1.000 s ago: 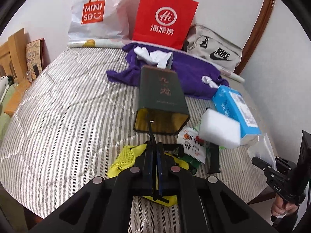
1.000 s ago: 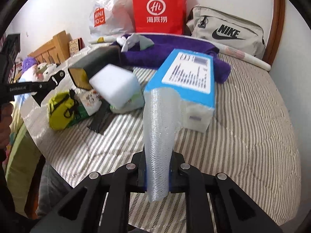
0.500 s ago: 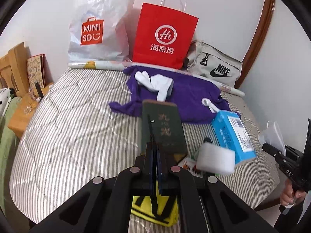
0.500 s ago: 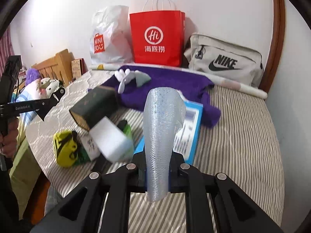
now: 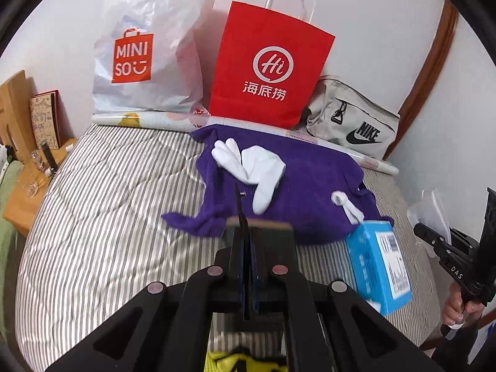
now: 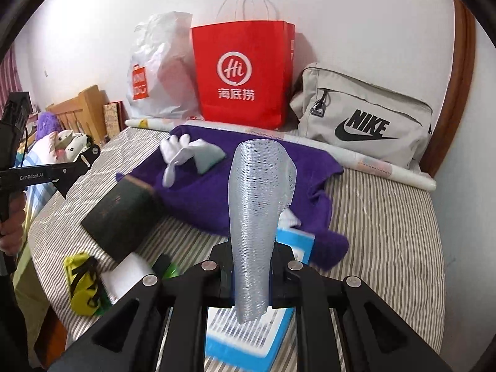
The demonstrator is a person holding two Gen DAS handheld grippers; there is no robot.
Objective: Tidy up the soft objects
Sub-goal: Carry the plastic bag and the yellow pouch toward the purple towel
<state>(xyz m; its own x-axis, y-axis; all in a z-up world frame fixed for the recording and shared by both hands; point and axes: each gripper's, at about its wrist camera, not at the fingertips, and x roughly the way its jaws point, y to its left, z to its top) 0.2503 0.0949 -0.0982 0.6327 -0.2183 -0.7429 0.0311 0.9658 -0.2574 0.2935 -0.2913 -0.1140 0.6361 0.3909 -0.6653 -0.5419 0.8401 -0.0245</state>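
Soft things lie scattered on the striped bed (image 5: 102, 217). From the left wrist view, a purple cloth (image 5: 297, 183) spreads across the far half, with white socks (image 5: 254, 164) bunched on top of it and another small white piece (image 5: 345, 203) near its right edge. Behind, against the wall, stand a white Miniso bag (image 5: 148, 49), a red paper bag (image 5: 269, 74) and a grey Nike bag (image 5: 353, 124). A blue tissue pack (image 5: 379, 263) lies just right of the left gripper (image 5: 246, 217), whose fingers are pressed together with a thin dark strap between them (what the strap belongs to is hidden). A dark green box (image 5: 260, 232) sits directly under and ahead of the fingers, blocking the bed there; a scrap of yellow mesh (image 5: 245, 362) shows at the bottom edge. At the far right a hand holds the other tool up off the bed.

From the right wrist view, the right gripper (image 6: 252, 279) is clamped on a clear bubble-wrap sheet (image 6: 259, 217), which stands upright and hides part of the purple cloth (image 6: 204, 192) and the blue tissue pack (image 6: 248, 338) below. To the left lie the dark green box (image 6: 124, 217), a white sponge block (image 6: 127, 276) and a yellow mesh bag (image 6: 82, 282) near the bed's edge. The left tool is held raised at the far left, pointing in over the bed.
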